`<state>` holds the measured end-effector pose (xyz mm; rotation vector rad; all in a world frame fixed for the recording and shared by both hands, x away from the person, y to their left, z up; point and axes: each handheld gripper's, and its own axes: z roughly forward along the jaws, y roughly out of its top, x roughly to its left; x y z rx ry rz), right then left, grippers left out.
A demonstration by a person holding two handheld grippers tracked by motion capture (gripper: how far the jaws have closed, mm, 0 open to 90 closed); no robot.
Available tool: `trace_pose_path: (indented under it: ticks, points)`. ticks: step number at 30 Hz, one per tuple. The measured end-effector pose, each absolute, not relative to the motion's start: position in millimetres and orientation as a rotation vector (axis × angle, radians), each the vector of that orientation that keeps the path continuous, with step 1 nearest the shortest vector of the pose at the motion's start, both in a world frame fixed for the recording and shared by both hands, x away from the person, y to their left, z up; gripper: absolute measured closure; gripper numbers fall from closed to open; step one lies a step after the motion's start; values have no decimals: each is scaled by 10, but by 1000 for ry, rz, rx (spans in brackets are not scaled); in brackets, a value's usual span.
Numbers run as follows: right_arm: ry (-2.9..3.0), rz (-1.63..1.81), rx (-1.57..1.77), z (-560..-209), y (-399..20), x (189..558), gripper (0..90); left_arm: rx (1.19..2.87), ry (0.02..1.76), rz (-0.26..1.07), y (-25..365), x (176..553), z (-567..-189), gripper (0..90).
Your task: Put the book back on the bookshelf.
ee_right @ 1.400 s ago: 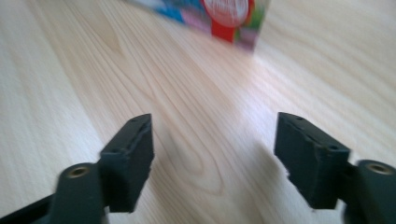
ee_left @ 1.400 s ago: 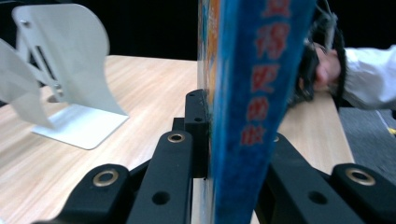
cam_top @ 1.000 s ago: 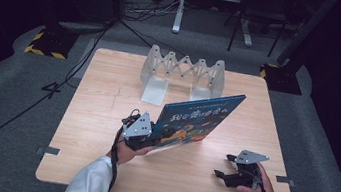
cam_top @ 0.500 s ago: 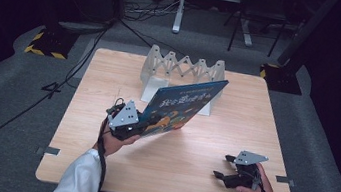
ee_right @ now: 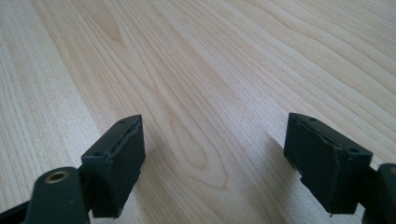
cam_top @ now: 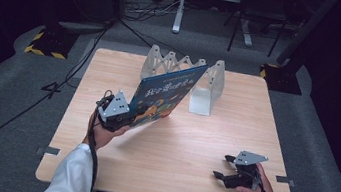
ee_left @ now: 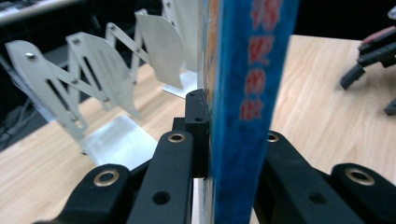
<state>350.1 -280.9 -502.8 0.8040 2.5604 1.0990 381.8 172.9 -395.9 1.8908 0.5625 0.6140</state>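
Item: picture book [cam_top: 166,95], blue cover with orange-red lettering and a colourful illustration. Held off the table, tilted, its upper corner raised toward the far side and its lower corner in the grip. In the high view its far upper corner overlaps the rack behind it; whether they touch cannot be told. In the left gripper view the book [ee_left: 247,93] stands edge-on between the jaws, blue spine facing the camera, red characters running down it.

Holder: left gripper [cam_top: 123,114], in the person's left hand, white sleeve [cam_top: 71,175] coming in from the bottom edge. Its black jaws are clamped on the book's lower edge, one pad flat on each cover. A grey three-cornered plate sits on top of it; a black cable trails down along the forearm.

Near: white expanding book rack [cam_top: 186,75], metal, with scissor-linked dividers, standing at the far middle of the table. In the left gripper view the dividers [ee_left: 88,79] fan out to the left of the book.

Other tool: right gripper [cam_top: 222,176], in the person's right hand at the near right of the table, well apart from the book. Jaws spread wide, nothing between them; the right gripper view shows bare wood between the two pads [ee_right: 116,158].

Support: light wooden table [cam_top: 192,144], pale grain, on grey carpet.
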Motion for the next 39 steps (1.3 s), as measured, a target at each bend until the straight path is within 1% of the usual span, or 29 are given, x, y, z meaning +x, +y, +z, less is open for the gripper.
trace_pose_path:
  ticks: [12, 15, 21, 23, 27, 30, 34, 39]
  points:
    - [2572, 1097, 801, -5021, -2812, 3513, 218, 1881, 610, 733, 1837, 3891, -3778, 831]
    - [2574, 1098, 798, -5021, -2812, 3516, 218, 1889, 629, 787, 1851, 3915, -3720, 830]
    - [2578, 1104, 792, -5021, -2815, 3518, 218, 1847, 665, 791, 1916, 3985, -3733, 830]
    - [2578, 1104, 792, -5021, -2815, 3518, 218, 1802, 709, 814, 1933, 4017, -3754, 830]
    - [2577, 1105, 790, -5022, -2816, 3517, 218, 1700, 780, 785, 1977, 4072, -3835, 829]
    - [2579, 1108, 786, -5024, -2816, 3519, 218, 1672, 812, 788, 1951, 4102, -3920, 829]
    - [2573, 1105, 780, -5028, -2808, 3509, 214, 1588, 844, 767, 1875, 4108, -4039, 828]
    - [2573, 1108, 776, -5029, -2810, 3509, 215, 1581, 840, 771, 1771, 4088, -4117, 823]
